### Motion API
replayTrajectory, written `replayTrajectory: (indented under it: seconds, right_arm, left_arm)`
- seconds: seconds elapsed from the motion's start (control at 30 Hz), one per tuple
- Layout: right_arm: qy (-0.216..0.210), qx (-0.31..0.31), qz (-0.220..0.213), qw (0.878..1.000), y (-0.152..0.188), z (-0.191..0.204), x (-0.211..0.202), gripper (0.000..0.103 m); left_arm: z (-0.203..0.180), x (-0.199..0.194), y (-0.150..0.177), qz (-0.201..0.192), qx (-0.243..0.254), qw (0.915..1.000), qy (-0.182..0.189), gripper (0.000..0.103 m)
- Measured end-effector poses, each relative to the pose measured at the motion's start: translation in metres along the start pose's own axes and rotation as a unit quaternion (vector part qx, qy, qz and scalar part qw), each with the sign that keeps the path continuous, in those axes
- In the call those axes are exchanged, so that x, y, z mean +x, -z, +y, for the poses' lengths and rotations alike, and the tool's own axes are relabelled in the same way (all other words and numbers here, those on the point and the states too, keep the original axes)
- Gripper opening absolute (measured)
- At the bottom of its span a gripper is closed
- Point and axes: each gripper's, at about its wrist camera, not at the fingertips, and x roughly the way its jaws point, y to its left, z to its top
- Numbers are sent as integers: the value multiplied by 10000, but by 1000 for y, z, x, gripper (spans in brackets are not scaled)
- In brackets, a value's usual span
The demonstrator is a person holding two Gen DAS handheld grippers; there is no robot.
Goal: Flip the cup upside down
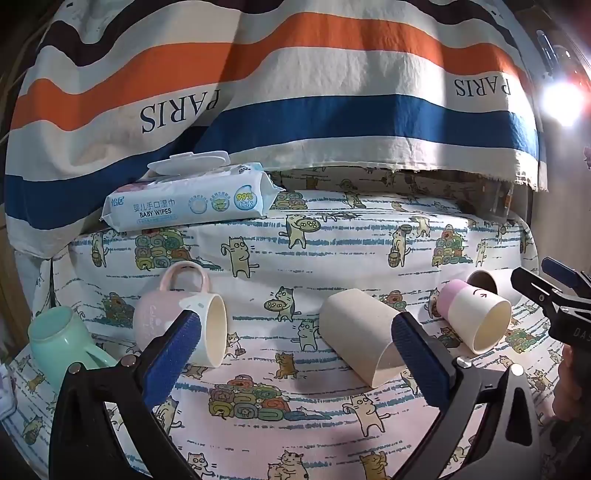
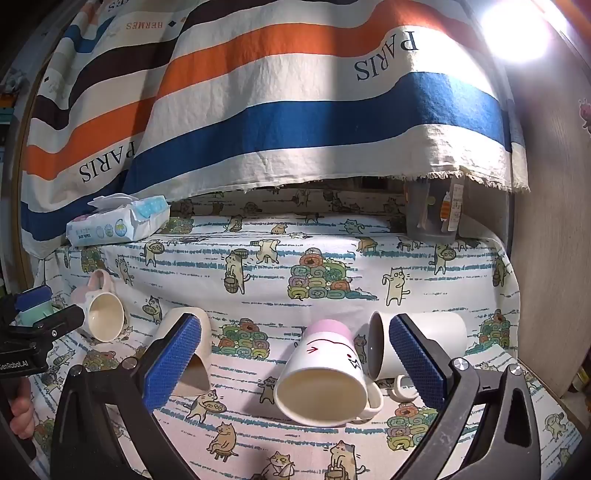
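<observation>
Several cups lie on their sides on the cat-print cloth. A pink mug lies at the left, beside a mint green mug. A beige handleless cup lies in the middle. A pink-and-white mug lies at the right, with a white mug behind it. My left gripper is open and empty, the beige cup by its right finger. My right gripper is open and empty above the pink-and-white mug, between the beige cup and the white mug.
A pack of baby wipes sits at the back left. A striped PARIS cloth hangs behind. A dark container stands at the back right. A wooden panel borders the right side. A bright lamp glares at top right.
</observation>
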Motion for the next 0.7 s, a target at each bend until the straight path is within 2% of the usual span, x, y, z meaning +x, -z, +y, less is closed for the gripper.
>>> replayTrajectory:
  seconds: [0.7]
  right_arm:
    - [0,-6,-19,10000,1,1,-1,103]
  left_arm:
    - [-5,-3,-2,-54,45,9999,80,103]
